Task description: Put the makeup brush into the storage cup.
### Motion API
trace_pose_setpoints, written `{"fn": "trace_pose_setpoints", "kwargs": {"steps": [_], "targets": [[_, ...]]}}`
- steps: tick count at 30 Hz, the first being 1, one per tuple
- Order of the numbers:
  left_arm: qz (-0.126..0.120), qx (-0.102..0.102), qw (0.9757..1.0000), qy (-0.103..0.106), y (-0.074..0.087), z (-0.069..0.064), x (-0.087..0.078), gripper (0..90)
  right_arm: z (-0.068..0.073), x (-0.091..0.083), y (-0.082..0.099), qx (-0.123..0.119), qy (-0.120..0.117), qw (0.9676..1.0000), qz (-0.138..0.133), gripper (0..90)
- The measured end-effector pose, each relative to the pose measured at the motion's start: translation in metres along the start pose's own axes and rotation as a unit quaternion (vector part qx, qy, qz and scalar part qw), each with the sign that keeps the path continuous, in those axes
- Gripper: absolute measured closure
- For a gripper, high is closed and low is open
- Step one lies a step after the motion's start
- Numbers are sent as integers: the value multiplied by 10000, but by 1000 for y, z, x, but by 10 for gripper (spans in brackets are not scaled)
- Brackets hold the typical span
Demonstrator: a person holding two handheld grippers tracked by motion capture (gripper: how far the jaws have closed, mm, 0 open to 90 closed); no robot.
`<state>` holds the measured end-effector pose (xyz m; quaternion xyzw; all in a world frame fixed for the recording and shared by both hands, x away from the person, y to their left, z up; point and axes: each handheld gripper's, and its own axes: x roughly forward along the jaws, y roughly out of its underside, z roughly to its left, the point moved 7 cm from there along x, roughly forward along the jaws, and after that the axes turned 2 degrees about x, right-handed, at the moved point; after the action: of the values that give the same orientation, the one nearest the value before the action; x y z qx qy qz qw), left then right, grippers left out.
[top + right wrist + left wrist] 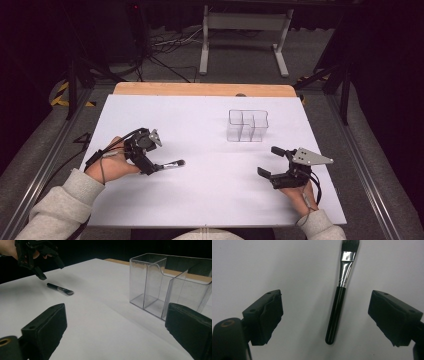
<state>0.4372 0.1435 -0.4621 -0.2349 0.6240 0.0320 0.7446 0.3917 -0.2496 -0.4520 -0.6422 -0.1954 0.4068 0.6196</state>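
A makeup brush [174, 163] with a black handle, silver ferrule and dark bristles lies flat on the white table [210, 200] at the left. My left gripper [154, 168] hovers just over the handle end. In the left gripper view the brush [337, 307] lies between the two wide-apart jaws of this gripper [327, 300] and touches neither pad. My right gripper [270, 161] rests at the right, open and empty. The right gripper view looks past that gripper [116, 311] to the brush [60, 289] and the left gripper [51, 271] above it.
A clear plastic organizer [247, 125] with several compartments stands upright at the back right of the table; it is near my right jaw in the right gripper view [160, 282]. A wooden strip [200, 89] borders the far edge. Beyond it are cables and a stand on the floor.
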Motion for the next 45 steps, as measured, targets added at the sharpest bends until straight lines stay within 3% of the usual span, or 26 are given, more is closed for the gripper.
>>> {"fn": "trace_pose_setpoints", "kwargs": {"steps": [9,20,27,32,41,45], "targets": [[362,22,9991,226,3,1,13,164,0,0,1,32,-38,10000,19,43],[740,144,9969,222,8,0,22,205,0,1,2,62,-51,10000,45,43],[865,294,9956,216,10,-3,25,300,0,1,2,78,-62,9999,69,43],[985,455,9937,283,12,-7,28,434,0,1,3,112,-72,9999,75,43],[1042,577,9920,410,11,-10,28,579,0,2,3,134,-87,9998,83,43],[1085,562,9911,520,10,-12,27,700,0,2,4,142,-96,9998,83,43]]}}
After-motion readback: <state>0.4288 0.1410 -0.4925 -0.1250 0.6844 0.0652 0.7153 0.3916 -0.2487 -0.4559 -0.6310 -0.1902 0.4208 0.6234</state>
